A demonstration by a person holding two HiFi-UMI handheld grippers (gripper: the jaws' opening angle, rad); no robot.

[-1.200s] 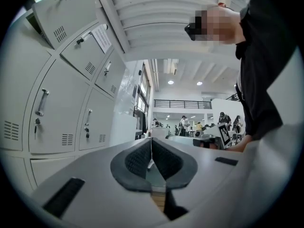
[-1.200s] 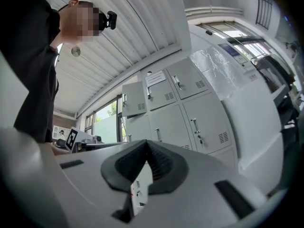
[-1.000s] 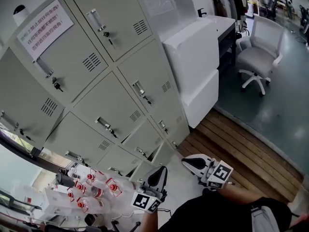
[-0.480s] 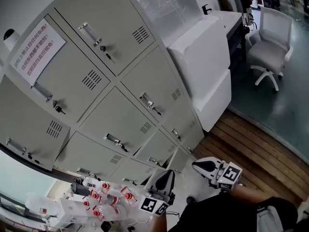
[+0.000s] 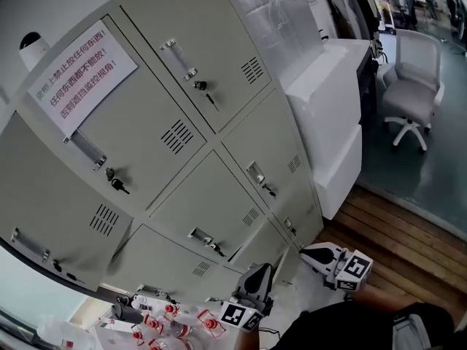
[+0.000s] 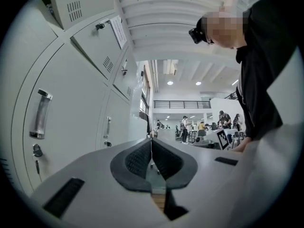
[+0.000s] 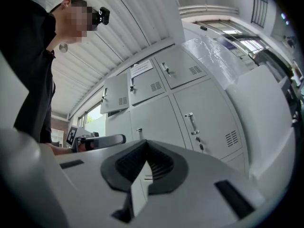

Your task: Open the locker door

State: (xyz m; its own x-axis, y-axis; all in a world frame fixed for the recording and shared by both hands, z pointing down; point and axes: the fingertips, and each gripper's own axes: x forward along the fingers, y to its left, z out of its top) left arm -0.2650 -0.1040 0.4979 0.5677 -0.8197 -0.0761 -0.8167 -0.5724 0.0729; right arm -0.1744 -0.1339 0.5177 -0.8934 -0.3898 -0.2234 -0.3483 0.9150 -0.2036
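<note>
Left gripper (image 5: 257, 273) and right gripper (image 5: 306, 252) are hanging low and near, jaws pressed together, gripping nothing. Locker doors (image 5: 219, 195) are sitting shut, far left, well apart. Best move: opening one gripper's jaws, squaring onto a handle (image 5: 255, 173), then pulling.

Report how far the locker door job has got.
Done: nothing; the locker doors in the head view look shut. In hand: the left gripper and right gripper are both shut, empty, held low and clear of the lockers. Left: reach a handle, grip it, pull the door open.
</note>
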